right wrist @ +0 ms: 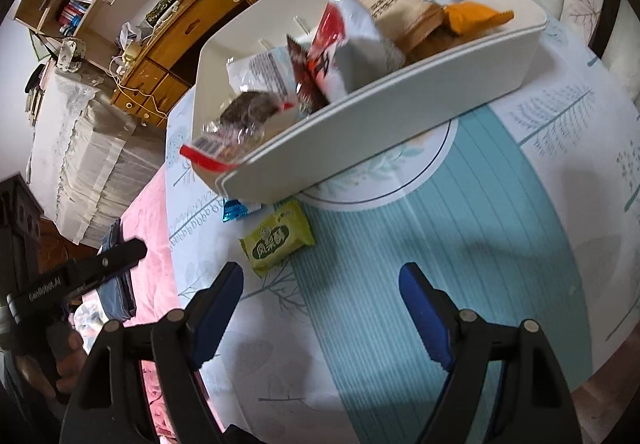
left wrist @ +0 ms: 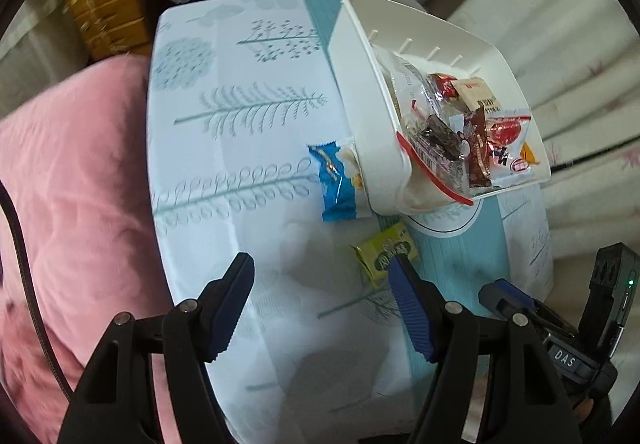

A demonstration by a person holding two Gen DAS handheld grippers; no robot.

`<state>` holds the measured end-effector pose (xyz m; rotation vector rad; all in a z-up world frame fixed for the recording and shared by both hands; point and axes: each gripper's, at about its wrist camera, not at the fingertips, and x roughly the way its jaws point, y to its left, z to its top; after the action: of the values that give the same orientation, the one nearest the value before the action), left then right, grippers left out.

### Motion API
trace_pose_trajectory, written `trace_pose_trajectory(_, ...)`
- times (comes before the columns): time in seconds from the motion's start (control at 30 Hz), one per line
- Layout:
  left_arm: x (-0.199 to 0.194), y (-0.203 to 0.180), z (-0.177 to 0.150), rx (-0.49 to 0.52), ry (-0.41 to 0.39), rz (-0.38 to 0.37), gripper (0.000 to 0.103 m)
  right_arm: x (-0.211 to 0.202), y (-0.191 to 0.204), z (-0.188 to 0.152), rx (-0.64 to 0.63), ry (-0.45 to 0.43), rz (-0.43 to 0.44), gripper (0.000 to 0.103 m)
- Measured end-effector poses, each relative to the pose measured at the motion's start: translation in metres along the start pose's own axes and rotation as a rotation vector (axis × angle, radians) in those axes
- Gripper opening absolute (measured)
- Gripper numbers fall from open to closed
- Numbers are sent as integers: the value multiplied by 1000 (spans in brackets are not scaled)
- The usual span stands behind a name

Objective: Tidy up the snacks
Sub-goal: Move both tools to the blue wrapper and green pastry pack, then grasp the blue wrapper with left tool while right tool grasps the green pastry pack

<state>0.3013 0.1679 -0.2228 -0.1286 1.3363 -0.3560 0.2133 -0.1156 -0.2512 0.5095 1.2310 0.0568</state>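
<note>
A white bin [left wrist: 362, 112] [right wrist: 360, 132] stands on the table, filled with several wrapped snacks [left wrist: 460, 132] [right wrist: 344, 44]. Against its near side lies a blue snack packet [left wrist: 338, 180] [right wrist: 237, 210], partly tucked under the bin in the right wrist view. A green packet [left wrist: 386, 250] [right wrist: 278, 238] lies loose on the cloth in front of the bin. My left gripper [left wrist: 320, 260] is open and holds nothing; its right fingertip overlaps the green packet's near edge. My right gripper [right wrist: 320, 268] is open over bare cloth, just short of the green packet.
The table wears a pale blue leaf-print cloth [left wrist: 248, 116] [right wrist: 460, 244]. A pink blanket [left wrist: 72, 184] borders it on the left. A wooden cabinet [right wrist: 180, 36] and shelves stand behind. A hand [right wrist: 60, 364] holds the other gripper's black handle at the lower left.
</note>
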Motion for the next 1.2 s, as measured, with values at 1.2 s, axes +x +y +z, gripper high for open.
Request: trace_pose_trajectory(1.2, 107, -19, 52, 457, -109, -82, 67, 85, 74, -32, -570, -204, -174, 81)
